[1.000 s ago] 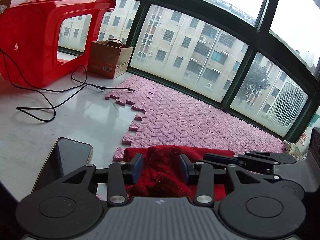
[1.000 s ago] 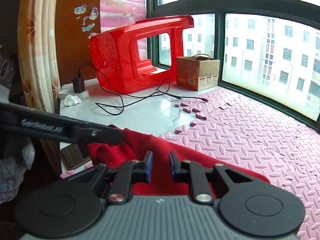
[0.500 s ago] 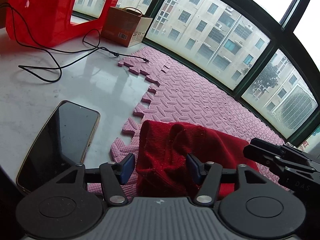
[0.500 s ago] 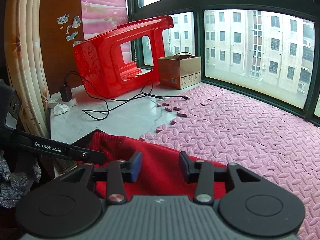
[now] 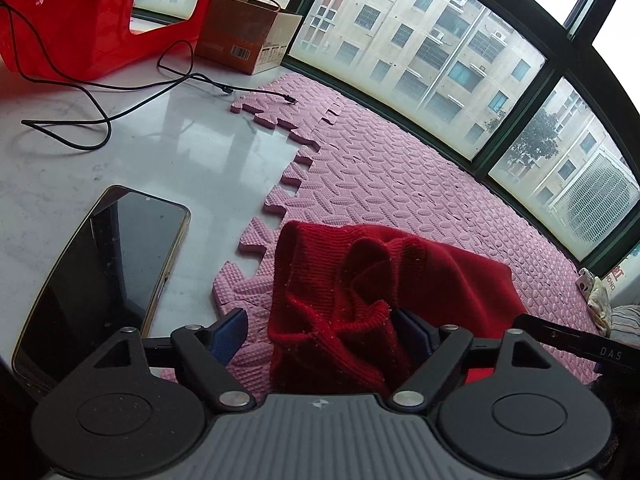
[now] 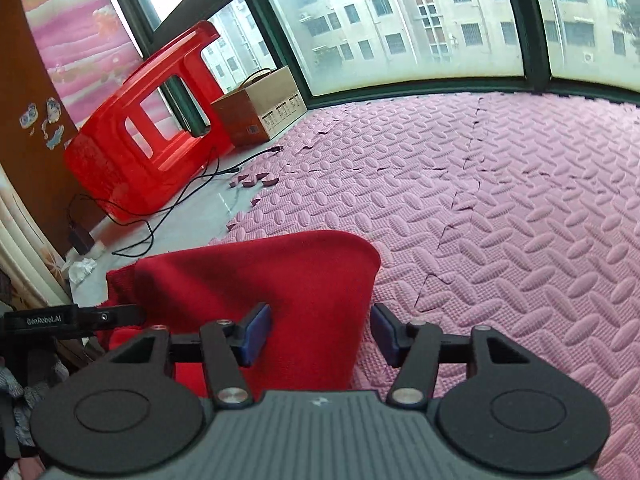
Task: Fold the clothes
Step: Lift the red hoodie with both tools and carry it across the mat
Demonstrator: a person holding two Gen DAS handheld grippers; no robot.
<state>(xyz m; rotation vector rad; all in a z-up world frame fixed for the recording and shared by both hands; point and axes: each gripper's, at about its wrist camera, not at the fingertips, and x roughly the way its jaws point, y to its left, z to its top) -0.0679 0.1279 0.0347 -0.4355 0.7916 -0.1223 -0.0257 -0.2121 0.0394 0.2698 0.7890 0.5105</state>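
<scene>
Red plastic stool [image 5: 80, 20] — lies on its side at the far left corner of the white marble surface [image 5: 192, 160], against the window.

Black cable [image 5: 100, 120] — loops across the marble in front of the stool; its plug end reaches the jagged edge of the pink foam mat [image 5: 400, 184].

Cardboard box [image 5: 248, 36] — stands at the far edge, just right of the stool, against the window frame.

Smartphone [image 5: 104, 272] — lies face up with a dark screen at the near left edge of the marble, just left of the mat's toothed border.

Left tool [image 5: 320, 336] — its blue-padded jaws stand wide apart; the left pad hangs over the mat, clear of the cloth, while the right pad sits against a fold of the cloth. Nothing is pinched between them.

Red knit garment [image 5: 360, 300] — lies bunched on the near left corner of the mat, rumpled with ribbed hems turned up on the left-tool side, smoother on the side seen from the right wrist view [image 6: 256, 280].

Right tool [image 6: 320, 334] — jaws spread apart; the garment's folded edge lies between them, the left pad over the cloth, the right pad over bare mat just beside the cloth.

Pink foam mat, remainder [image 6: 500, 200] — runs to the window wall at the far edge and out to the right.
</scene>
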